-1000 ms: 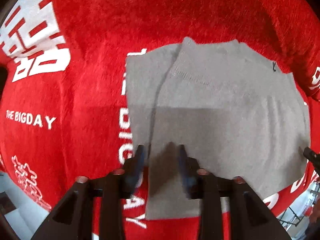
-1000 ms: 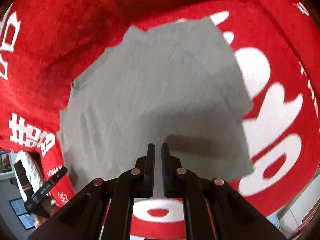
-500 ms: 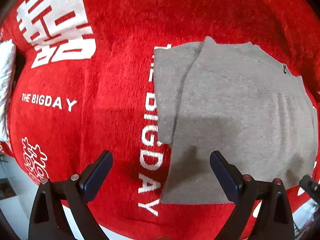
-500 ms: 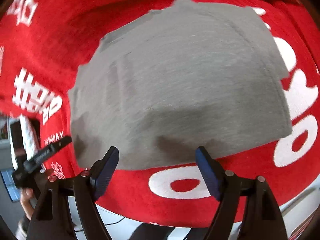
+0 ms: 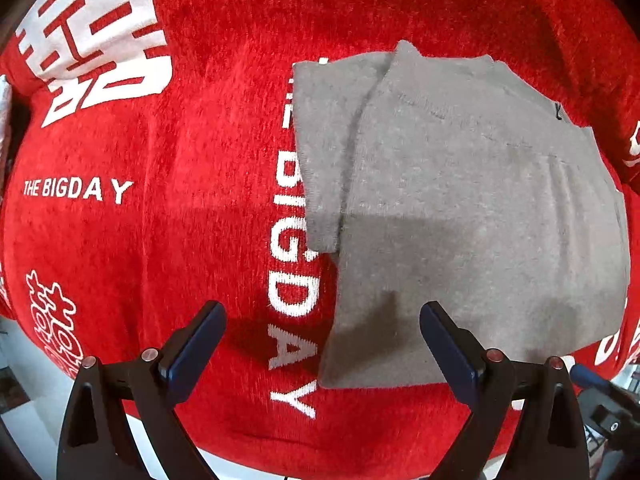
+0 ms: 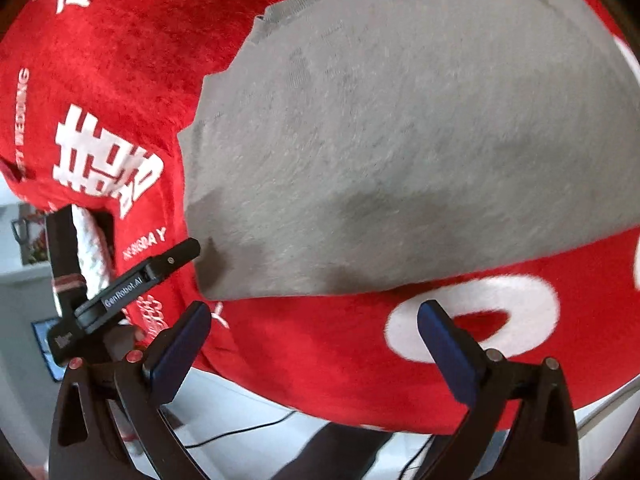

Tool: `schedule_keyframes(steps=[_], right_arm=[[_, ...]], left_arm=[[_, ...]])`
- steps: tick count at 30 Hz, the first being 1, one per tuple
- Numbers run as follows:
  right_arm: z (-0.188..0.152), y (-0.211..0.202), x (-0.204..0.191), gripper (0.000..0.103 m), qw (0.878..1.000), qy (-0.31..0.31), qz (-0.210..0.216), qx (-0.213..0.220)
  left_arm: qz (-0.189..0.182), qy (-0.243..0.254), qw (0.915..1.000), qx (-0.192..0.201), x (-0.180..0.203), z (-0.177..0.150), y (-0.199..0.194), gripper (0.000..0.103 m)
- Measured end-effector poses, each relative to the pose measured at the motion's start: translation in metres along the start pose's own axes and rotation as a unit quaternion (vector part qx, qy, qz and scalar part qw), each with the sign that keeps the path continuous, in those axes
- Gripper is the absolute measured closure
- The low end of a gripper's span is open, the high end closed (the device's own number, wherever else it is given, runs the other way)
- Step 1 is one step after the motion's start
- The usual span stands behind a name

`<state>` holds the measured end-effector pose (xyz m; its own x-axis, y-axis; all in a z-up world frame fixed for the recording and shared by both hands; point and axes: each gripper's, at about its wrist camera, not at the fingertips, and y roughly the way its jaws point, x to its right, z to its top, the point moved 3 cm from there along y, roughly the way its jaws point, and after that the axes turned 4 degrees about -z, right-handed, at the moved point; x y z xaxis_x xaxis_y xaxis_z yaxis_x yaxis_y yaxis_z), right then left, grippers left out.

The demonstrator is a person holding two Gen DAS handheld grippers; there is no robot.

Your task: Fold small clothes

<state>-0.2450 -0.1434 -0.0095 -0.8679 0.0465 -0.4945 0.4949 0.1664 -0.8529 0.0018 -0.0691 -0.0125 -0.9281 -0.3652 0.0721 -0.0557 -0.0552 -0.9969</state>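
Observation:
A small grey knit garment (image 5: 460,208) lies flat and folded on a red fleece cloth (image 5: 160,240), with one folded sleeve strip along its left side. My left gripper (image 5: 320,344) is open and empty, hovering over the garment's near left corner. My right gripper (image 6: 316,340) is open and empty, just off the garment's (image 6: 400,140) near edge over the red cloth (image 6: 320,360). The left gripper also shows in the right wrist view (image 6: 132,284) at the garment's corner.
The red cloth carries white letters "THE BIGDAY" (image 5: 76,190) and large white symbols (image 5: 96,40). Its near edge drops off to a pale floor (image 6: 248,420) with a dark cable. The right gripper's tip (image 5: 592,376) shows at the lower right.
Both grippers have opened wide, let go of the garment and pulled back toward its near edge. The garment now lies flat on the cloth.

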Motion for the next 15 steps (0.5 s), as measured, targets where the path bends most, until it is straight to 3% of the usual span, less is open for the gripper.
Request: schedule_keyframes(steps=[4,9,12,15], right_arm=[[-0.004,0.007,0.001,0.000,1.000,0.014,0.022,-0.010],[-0.009,0.020,-0.004,0.000,0.996,0.027,0.081,-0.027],[-0.012,0.026,-0.004,0.000,0.993,0.041,0.105,-0.028],[-0.012,0.029,-0.004,0.000,0.994,0.044,0.104,-0.014]], left_arm=[[-0.002,0.003,1.0000,0.003,-0.003,0.000,-0.001,0.005],[-0.012,0.008,0.9999,0.002,-0.010,0.003,0.001,0.005],[-0.039,-0.001,0.9992,0.002,-0.016,0.004,0.001,0.005],[-0.055,-0.013,0.9984,0.006,-0.022,0.005,0.001,0.005]])
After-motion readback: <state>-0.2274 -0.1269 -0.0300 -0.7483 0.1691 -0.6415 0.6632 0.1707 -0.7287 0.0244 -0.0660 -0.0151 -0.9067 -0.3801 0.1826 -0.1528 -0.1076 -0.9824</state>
